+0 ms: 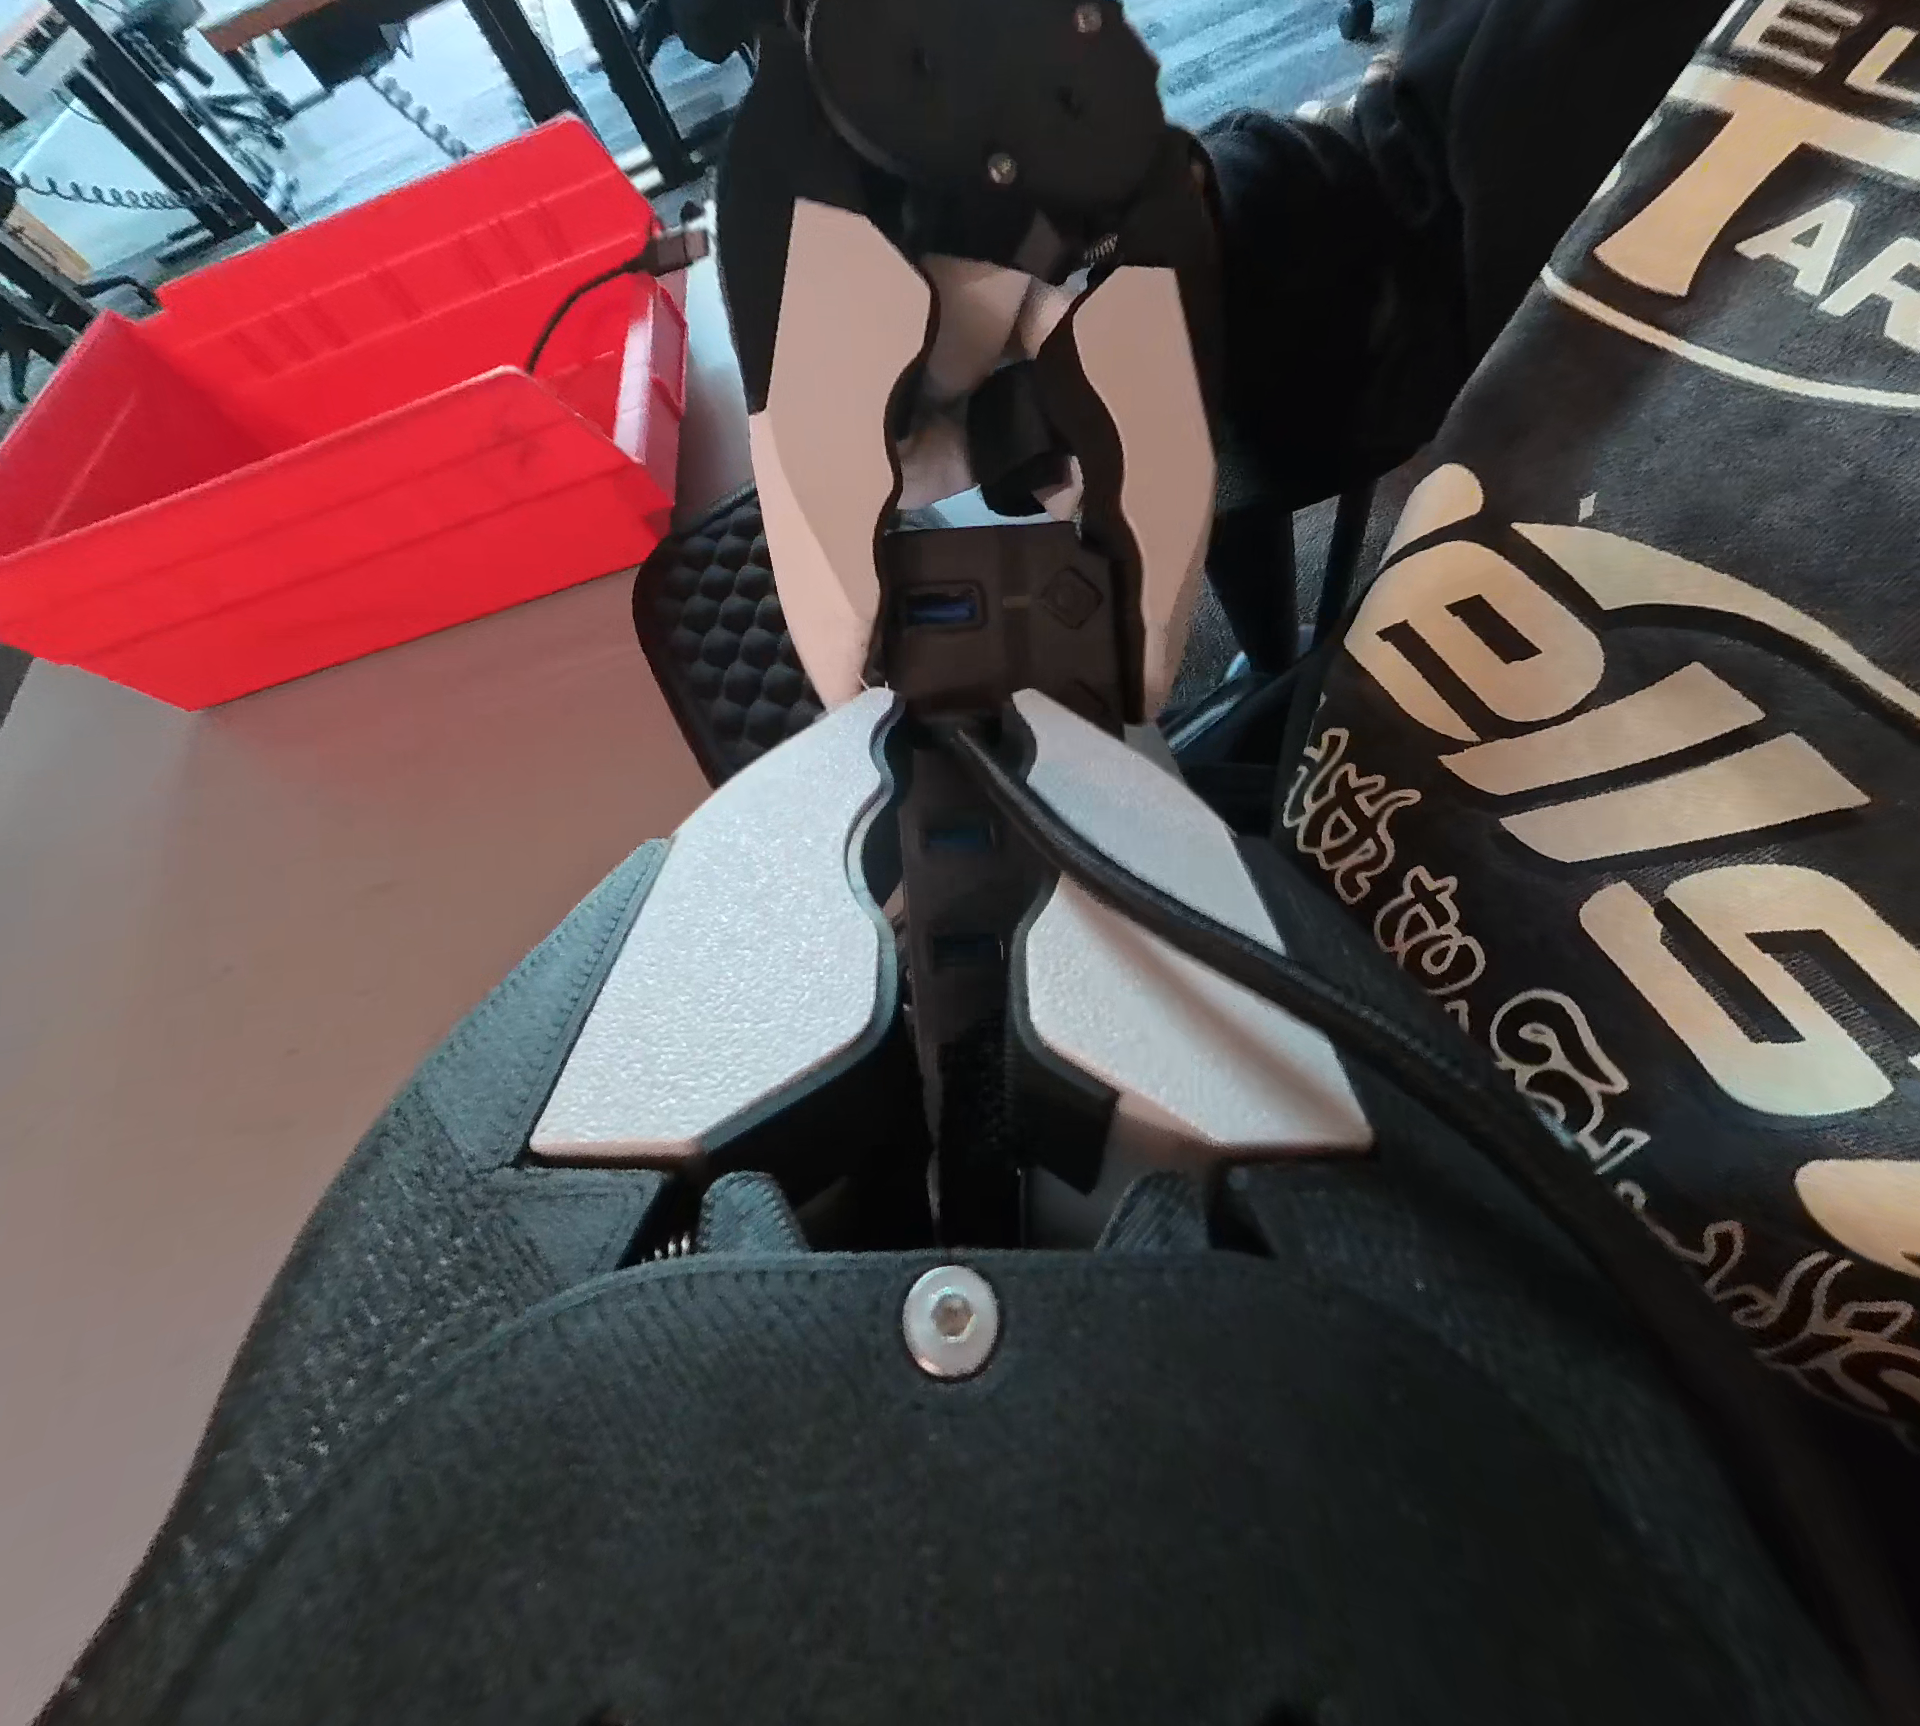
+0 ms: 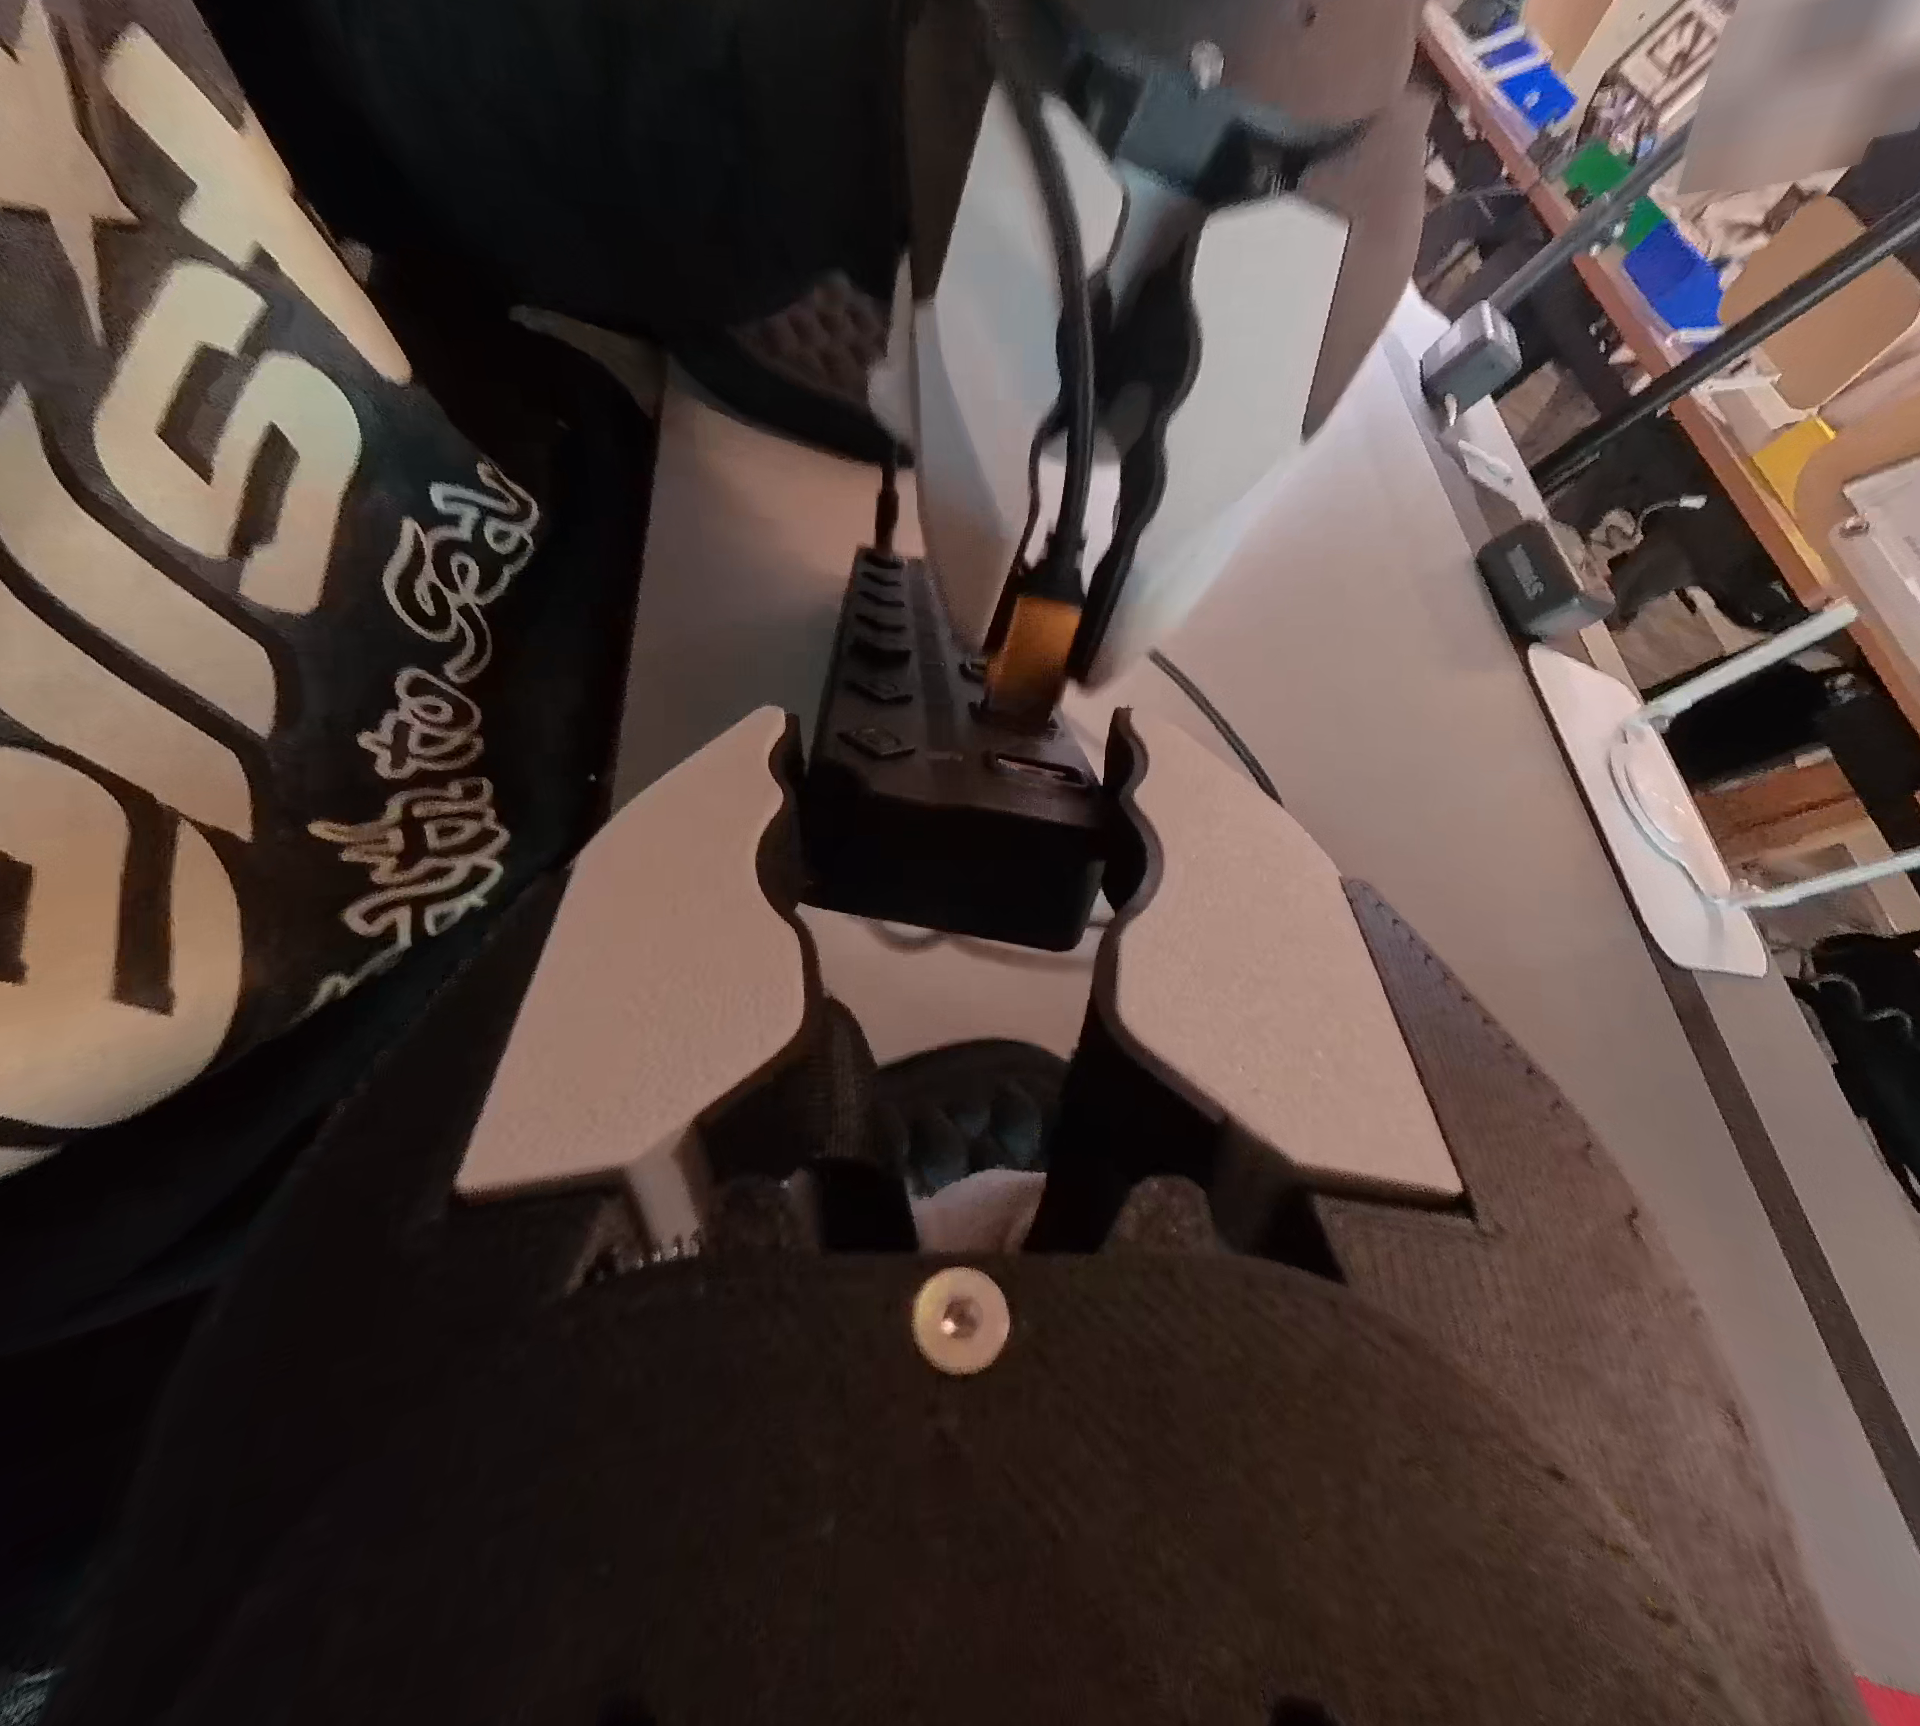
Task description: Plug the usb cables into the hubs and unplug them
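A long black USB hub (image 2: 935,835) is held in the air above the grey table (image 2: 1351,741). My right gripper (image 2: 951,741) is shut on its near end, one finger on each side. My left gripper (image 2: 1039,648) comes down from above, shut on an orange-brown USB plug (image 2: 1029,658) with a black cable (image 2: 1070,346). The plug stands on a port on the hub's top face; how deep it sits is hidden. In the left wrist view my left gripper (image 1: 956,720) is closed over the hub (image 1: 997,606), the cable (image 1: 1143,918) trails back, and the right gripper (image 1: 997,648) clamps the far end.
A red plastic bin (image 1: 343,450) sits on the table (image 1: 260,949) at the left. A person's dark printed shirt (image 1: 1610,741) is close on the right. Another thin cable (image 2: 883,513) enters the hub's far end. A small black adapter (image 2: 1538,575) and a clear stand (image 2: 1662,793) lie near the table's edge. Less than 4 cm separates the two grippers' tips.
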`<state>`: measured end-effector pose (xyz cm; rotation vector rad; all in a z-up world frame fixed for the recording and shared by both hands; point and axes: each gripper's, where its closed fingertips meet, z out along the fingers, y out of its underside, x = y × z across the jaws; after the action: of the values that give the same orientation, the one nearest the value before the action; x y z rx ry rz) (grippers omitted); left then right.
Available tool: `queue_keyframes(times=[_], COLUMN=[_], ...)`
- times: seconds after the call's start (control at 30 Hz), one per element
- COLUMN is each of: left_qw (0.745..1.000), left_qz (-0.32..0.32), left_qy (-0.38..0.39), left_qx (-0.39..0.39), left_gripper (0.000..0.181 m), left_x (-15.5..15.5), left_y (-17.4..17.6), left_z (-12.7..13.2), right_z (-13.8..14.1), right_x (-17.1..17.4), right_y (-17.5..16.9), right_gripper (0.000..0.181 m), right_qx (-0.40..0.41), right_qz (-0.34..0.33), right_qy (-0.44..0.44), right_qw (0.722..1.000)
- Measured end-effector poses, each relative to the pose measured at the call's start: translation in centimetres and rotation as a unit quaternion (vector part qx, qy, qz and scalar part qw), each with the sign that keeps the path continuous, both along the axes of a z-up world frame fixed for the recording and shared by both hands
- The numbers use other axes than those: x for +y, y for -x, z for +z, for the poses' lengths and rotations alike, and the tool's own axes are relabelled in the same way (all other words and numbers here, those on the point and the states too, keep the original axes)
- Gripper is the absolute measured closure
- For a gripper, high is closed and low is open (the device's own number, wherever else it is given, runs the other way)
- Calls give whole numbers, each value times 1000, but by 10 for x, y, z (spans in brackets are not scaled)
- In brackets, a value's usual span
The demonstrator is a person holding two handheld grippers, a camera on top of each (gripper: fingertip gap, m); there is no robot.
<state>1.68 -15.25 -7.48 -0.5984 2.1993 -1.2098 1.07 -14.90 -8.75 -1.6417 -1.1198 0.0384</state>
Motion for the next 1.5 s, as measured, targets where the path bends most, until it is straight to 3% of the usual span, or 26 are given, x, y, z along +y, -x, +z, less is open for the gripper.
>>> queue_keyframes(times=[0.27,0.37,0.43,0.47,0.57,0.73,0.8,0.87,0.93,1.03,1.17,1.37,1.5], left_qw=[999,993,977,972,936,869,837,806,782,757,731,665,656], left_qz=[23,96,190,204,317,447,489,531,566,617,678,718,696], left_qy=[-23,-72,-93,-112,-145,-105,-83,-65,-42,0,36,166,174], left_qx=[-3,-7,-23,-18,-44,-185,-230,-253,-259,-214,-69,116,233], left_gripper=[165,148,150,142,142,144,147,149,150,151,151,149,148], left_x=[2,27,60,72,123,171,184,198,212,239,286,331,326], left_y=[-7,-8,-5,5,35,113,154,195,231,271,296,286,266], left_z=[-6,-11,-2,-1,26,119,146,159,161,140,71,-17,-62], right_z=[-4,-6,-9,-13,-27,-45,-62,-83,-85,-85,-84,-76,-71], right_x=[1,2,2,3,9,19,21,18,20,19,20,20,21], right_y=[-6,-19,-27,-31,-46,-57,-67,-71,-72,-72,-73,-72,-73], right_gripper=[125,125,125,125,125,125,124,121,117,111,111,111,112], right_qx=[-2,6,16,18,19,35,24,18,23,25,47,92,114], right_qz=[-13,-26,-25,-30,-52,-83,-109,-118,-122,-118,-121,-110,-106], right_qy=[23,32,41,51,77,118,158,221,239,235,247,252,246], right_qw=[1000,999,999,998,995,989,981,968,963,964,960,957,957])
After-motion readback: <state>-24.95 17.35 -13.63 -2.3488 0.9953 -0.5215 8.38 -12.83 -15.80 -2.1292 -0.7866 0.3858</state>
